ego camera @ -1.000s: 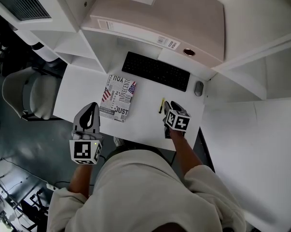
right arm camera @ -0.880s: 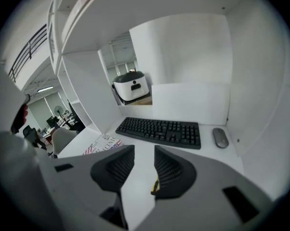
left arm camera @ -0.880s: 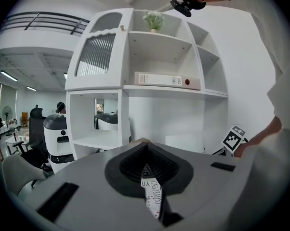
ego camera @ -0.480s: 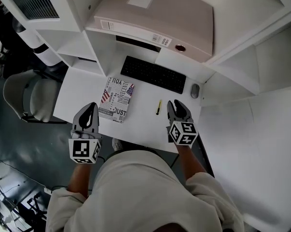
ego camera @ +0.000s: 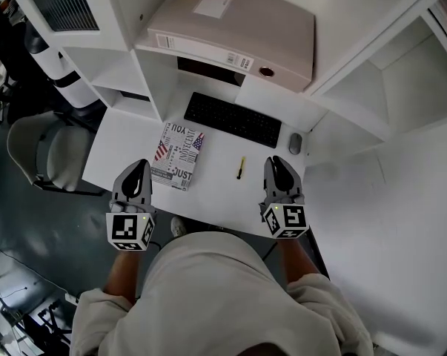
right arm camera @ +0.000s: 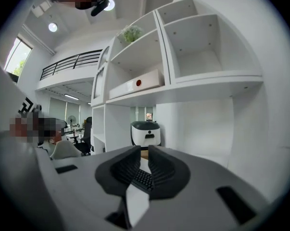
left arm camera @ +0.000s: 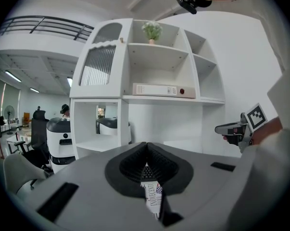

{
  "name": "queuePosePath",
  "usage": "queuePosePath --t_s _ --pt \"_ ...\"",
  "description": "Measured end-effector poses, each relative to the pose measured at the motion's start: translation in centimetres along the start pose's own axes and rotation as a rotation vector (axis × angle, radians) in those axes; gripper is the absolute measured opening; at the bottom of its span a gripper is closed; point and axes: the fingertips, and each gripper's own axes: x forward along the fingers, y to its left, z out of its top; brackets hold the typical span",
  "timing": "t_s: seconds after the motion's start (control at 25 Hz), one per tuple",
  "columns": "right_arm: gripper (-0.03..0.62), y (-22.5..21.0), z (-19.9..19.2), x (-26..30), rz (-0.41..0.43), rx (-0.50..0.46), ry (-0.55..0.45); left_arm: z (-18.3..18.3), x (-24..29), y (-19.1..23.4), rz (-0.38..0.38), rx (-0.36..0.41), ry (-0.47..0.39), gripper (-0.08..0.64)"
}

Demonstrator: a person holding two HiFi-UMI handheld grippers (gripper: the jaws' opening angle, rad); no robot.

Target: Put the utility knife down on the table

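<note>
The utility knife (ego camera: 241,167), slim, yellow and black, lies alone on the white table (ego camera: 216,191) in front of the keyboard. My right gripper (ego camera: 277,163) hovers to its right, clear of it; its jaws are closing with a small gap left and nothing between them (right arm camera: 145,150). My left gripper (ego camera: 136,170) hangs over the table's front left edge, jaws together and empty (left arm camera: 146,146). The left gripper view also catches the right gripper (left arm camera: 233,129) in the air.
A printed book (ego camera: 179,154) lies left of the knife. Behind are a black keyboard (ego camera: 232,119) and a mouse (ego camera: 295,143). A beige binder (ego camera: 230,28) lies on the shelf above. A grey chair (ego camera: 41,150) stands left of the table.
The right gripper has lifted away from the knife, drawn back toward the person and narrowed its jaws. The knife stays flat on the table. The left gripper has hardly moved.
</note>
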Motion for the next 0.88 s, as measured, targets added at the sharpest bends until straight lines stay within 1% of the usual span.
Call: queuePosePath --t_s 0.32,0.36,0.68,0.88 --pt "0.023 -0.5 2.1 -2.1 -0.028 -0.017 -0.072 0.5 -0.9 -0.5 0.012 0.002 -0.014 0.002" --pt "0.005 -0.6 2.2 -2.3 -0.03 -0.018 -0.078 0.5 -1.0 -0.6 0.015 0.001 -0.014 0.002" --pt "0.003 -0.8 2.8 -3.2 -0.034 -0.016 -0.111 0.5 -1.6 -0.8 0.037 -0.009 -0.017 0.002" --pt "0.003 -1.2 2.8 -3.5 -0.045 -0.003 -0.112 0.6 -1.7 -0.8 0.045 -0.011 -0.02 0.002"
